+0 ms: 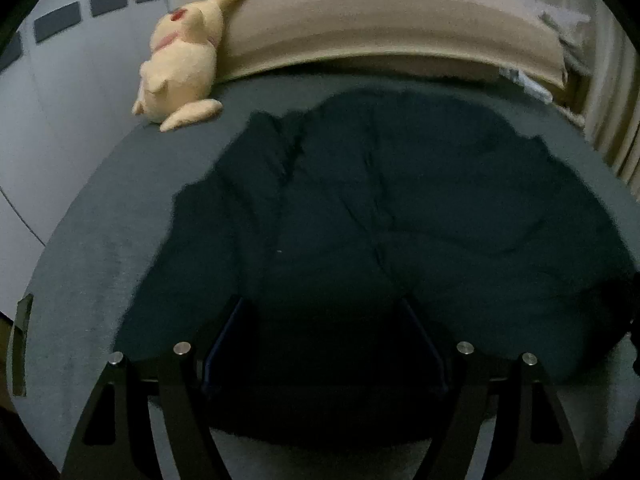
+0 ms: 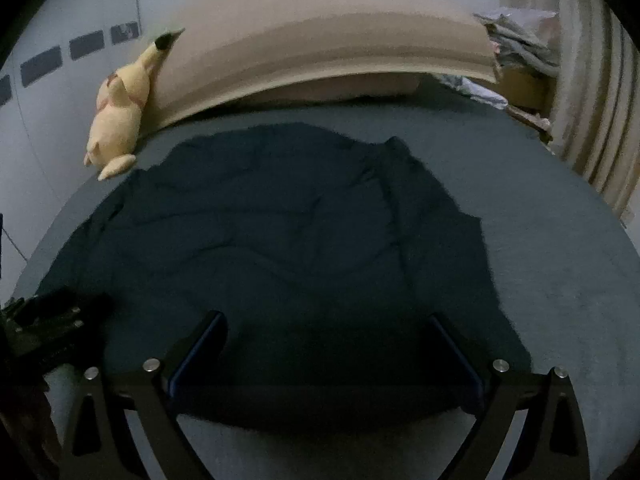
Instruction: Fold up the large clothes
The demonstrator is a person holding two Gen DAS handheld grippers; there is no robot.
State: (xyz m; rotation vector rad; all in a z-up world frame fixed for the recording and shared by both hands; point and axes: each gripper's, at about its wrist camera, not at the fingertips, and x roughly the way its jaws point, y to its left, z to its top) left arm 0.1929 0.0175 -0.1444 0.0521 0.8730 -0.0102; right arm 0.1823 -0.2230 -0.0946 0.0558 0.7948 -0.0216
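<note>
A large dark navy garment (image 1: pixel 380 216) lies spread flat on a grey-blue bed (image 1: pixel 92 248); it also shows in the right wrist view (image 2: pixel 260 248). My left gripper (image 1: pixel 322 312) is open, its fingers wide apart over the garment's near hem on the left side. My right gripper (image 2: pixel 326 328) is open too, fingers wide apart over the near hem on the right side. Neither holds cloth. The left gripper's body (image 2: pixel 44 320) shows at the lower left of the right wrist view.
A yellow plush toy (image 1: pixel 180 64) leans against the tan headboard (image 1: pixel 380 36) at the bed's far left. Cluttered cloths and boxes (image 2: pixel 516 60) sit at the far right by a curtain (image 2: pixel 592 100). A white wall (image 1: pixel 60 92) runs along the left.
</note>
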